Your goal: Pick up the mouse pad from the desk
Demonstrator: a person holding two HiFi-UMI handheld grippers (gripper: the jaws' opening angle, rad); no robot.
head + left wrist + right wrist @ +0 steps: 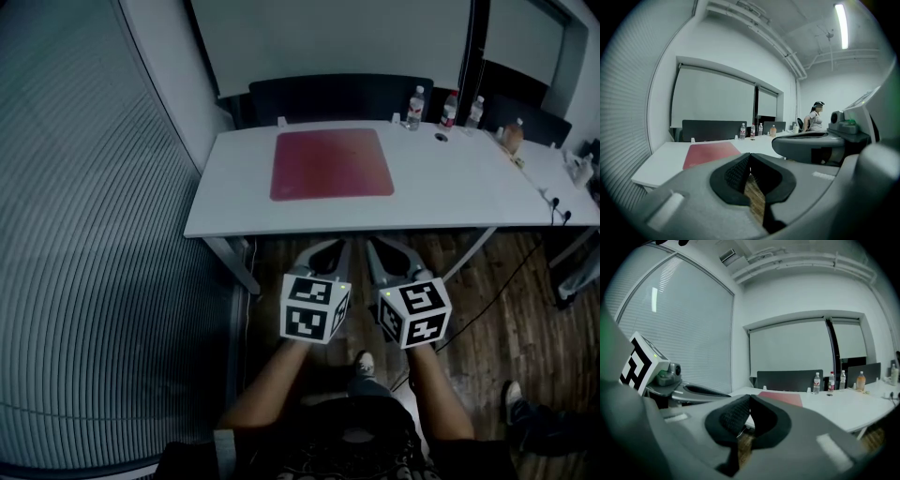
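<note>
Mouse pad (pixel 331 164) lies flat on the white table (pixel 450 192), well apart from the left gripper (pixel 336 249) and right gripper (pixel 380 249). Their fingers are clenched and hold nothing; they should open first, then approach one edge low.

A white desk (pixel 450 192) is seen standing on a wooden floor (pixel 506 281). A red mouse pad (pixel 330 164) is laid flat on it, at nine o'clock from the desk's centre. Three bottles (pixel 449 109) are stood upright along the far edge, toward one o'clock, with a small dark round item (pixel 441 137) just beside them.
</note>
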